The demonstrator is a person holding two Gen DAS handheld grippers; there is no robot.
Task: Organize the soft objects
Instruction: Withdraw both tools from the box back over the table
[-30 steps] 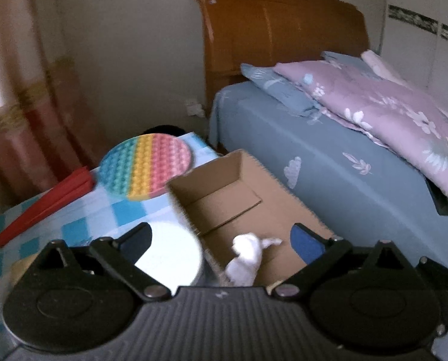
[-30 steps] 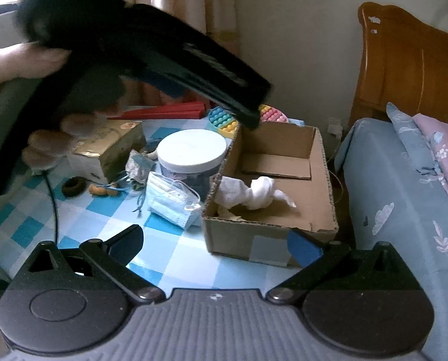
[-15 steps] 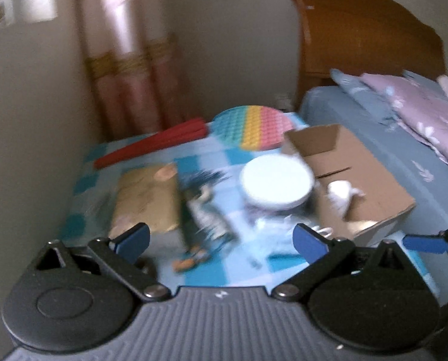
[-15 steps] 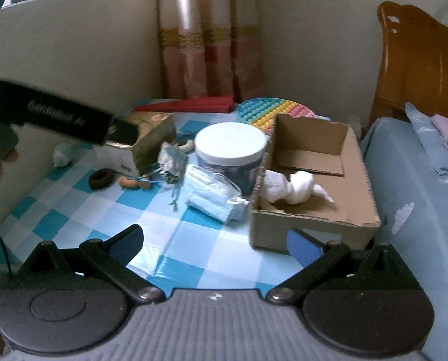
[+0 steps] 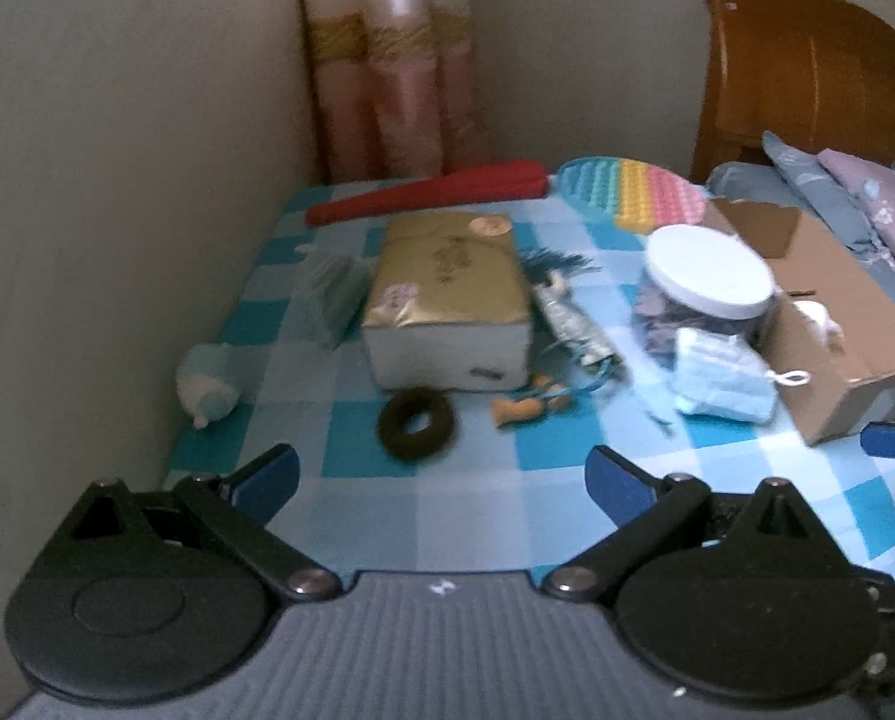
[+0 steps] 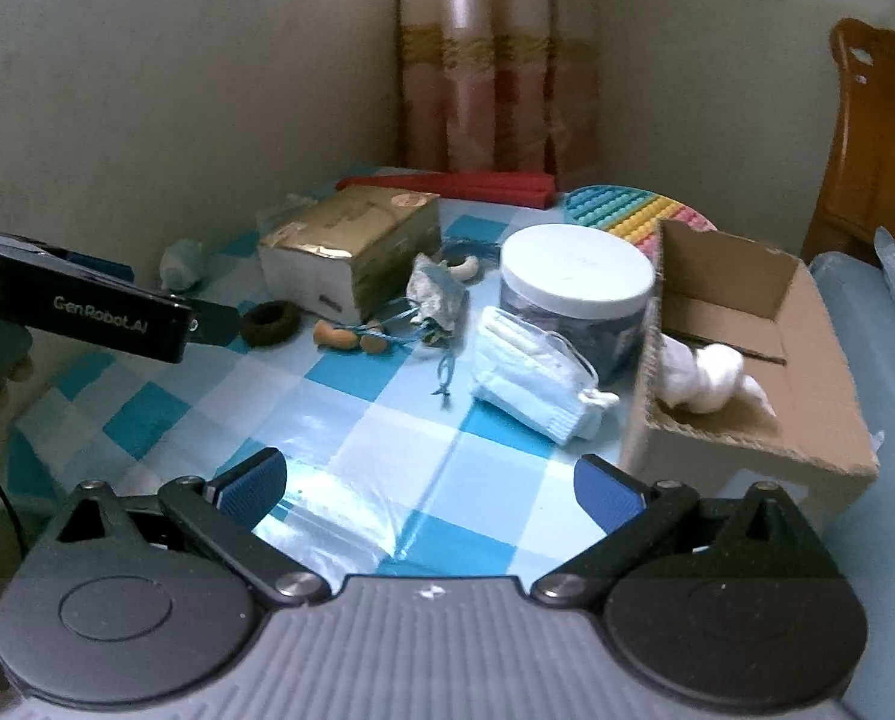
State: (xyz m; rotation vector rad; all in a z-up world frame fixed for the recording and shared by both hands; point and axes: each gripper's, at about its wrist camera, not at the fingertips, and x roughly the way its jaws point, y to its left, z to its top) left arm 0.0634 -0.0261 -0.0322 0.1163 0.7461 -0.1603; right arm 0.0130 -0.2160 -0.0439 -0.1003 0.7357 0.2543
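Left wrist view: left gripper [image 5: 441, 474] is spread wide with nothing between the fingers, hovering over the near edge of the checked table [image 5: 567, 516]. The dark hair tie [image 5: 416, 425] lies flat just ahead, close to the gold box [image 5: 447, 300]; it is a ring, so no long axis, hole facing up. Risk: it's low and floppy, so fingers coming down could scrape the tablecloth or only pinch one side and let it slip; the beads on a blue cord [image 5: 528, 405] just beside it could snag. Frame is blurred, so fine alignment is hard to judge. Right wrist view: right gripper [image 6: 429, 489] is also spread wide and empty, over the table's front. The blue face mask [image 6: 537, 381] leans against the white-lidded jar [image 6: 576, 294], long axis running from far-left to near-right, ear loop toward the cardboard box [image 6: 747, 450], which holds a white cloth [image 6: 702, 381]. Risk: grabbing the mask may nudge the jar or catch the loop.
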